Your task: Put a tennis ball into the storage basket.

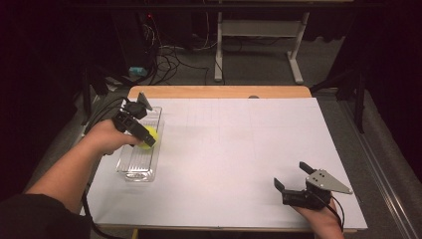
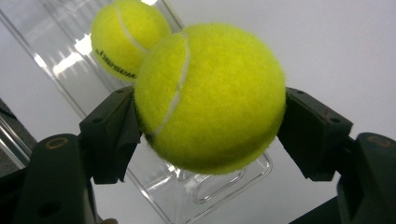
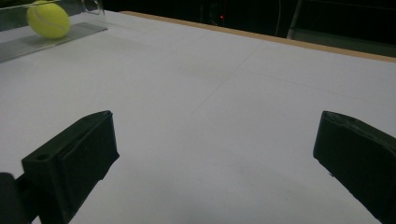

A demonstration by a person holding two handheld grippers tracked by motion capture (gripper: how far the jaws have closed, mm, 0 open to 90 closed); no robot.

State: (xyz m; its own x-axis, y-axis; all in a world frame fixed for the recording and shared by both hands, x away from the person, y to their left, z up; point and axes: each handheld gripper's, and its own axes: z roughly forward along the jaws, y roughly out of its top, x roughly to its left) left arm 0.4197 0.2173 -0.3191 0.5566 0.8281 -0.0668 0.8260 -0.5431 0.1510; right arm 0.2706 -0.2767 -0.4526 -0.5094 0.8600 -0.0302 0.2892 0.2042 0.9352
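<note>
We've got one ball (image 2: 210,98) clamped between the left gripper's (image 1: 147,137) fingers (image 2: 112,133), both pads pressing its sides, seam running top to bottom on the left half. It hangs over the clear tray (image 1: 130,168), near the tray's right wall, at about 9 o'clock on the desk (image 1: 239,149).

Key relation: the tray's long axis runs 12 to 6, and a second ball (image 2: 128,39) already lies in it, beyond the held one toward 12 o'clock. In the left gripper view the held ball overlaps it, so we can't tell how much clearance there is between them. Open slot looks to be on the 6 o'clock side.

Our guess: the held ball is either coming out or going in, can't tell which.

Right gripper (image 1: 293,180) sits at 5 o'clock, fingers wide apart and holding nothing, well apart from the tray. Left is the near hand.
</note>
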